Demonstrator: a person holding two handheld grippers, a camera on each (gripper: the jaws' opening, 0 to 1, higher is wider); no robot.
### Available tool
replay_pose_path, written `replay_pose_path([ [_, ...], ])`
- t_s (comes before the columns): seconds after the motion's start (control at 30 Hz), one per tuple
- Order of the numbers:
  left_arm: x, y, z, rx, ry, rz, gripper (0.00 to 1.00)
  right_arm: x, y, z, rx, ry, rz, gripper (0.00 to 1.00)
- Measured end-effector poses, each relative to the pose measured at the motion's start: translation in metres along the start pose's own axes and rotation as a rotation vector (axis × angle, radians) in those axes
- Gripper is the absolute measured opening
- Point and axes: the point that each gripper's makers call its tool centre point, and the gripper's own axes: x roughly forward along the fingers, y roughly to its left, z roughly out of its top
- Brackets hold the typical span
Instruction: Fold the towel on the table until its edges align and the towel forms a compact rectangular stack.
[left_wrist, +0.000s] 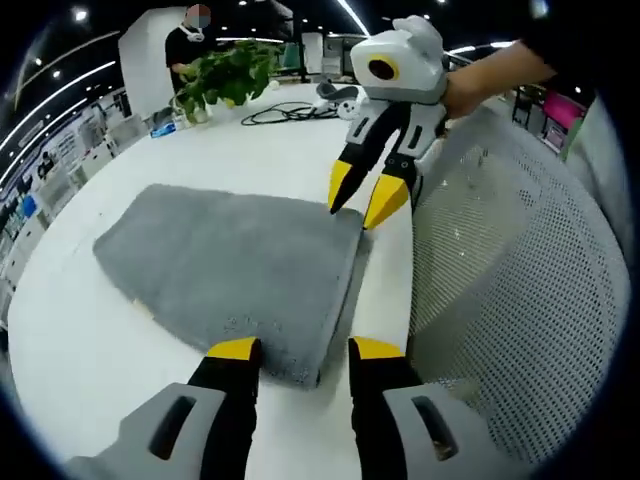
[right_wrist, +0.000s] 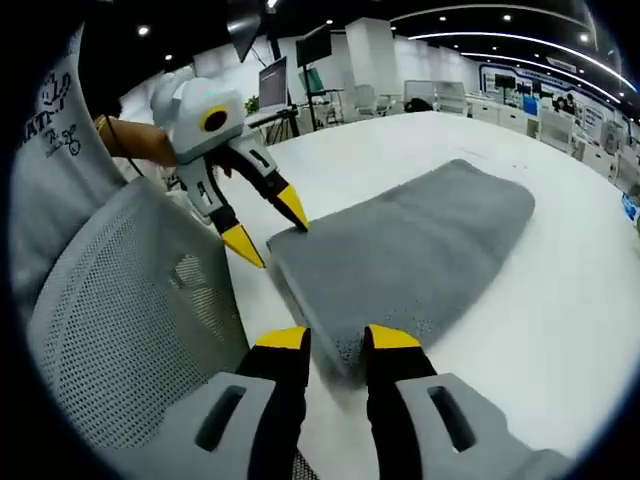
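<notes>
Left tool (left_wrist: 305, 352) open at folded grey towel (left_wrist: 235, 265) corner; right tool (left_wrist: 361, 197) at far corner

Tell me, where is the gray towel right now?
The gray towel lies folded on the white table, its near edge by the mesh chair back, with the left gripper and right gripper at its two near corners.

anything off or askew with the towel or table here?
Nothing stands out. The grey towel lies folded flat on the white table, layers roughly aligned, no spill or damage. Both tongs, left and right, sit open at its near corners by the mesh chair.
</notes>
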Motion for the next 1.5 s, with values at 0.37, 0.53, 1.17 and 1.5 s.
replay_pose_path([
  [0.37,0.011,-0.003,-0.013,0.092,0.066,-0.01,0.34,0.009,-0.004,-0.025,-0.223,0.141,-0.028,0.2],
  [0.53,0.014,0.002,-0.014,0.111,0.079,-0.006,0.29,0.014,-0.005,-0.026,-0.323,0.176,-0.053,0.17],
  [1.17,0.015,0.006,-0.012,0.073,0.006,0.006,0.18,0.015,-0.014,-0.024,-0.292,0.15,-0.124,0.07],
  [1.5,0.017,0.011,-0.01,0.05,-0.037,-0.006,0.12,0.017,-0.017,-0.023,-0.288,0.165,-0.152,0.05],
])
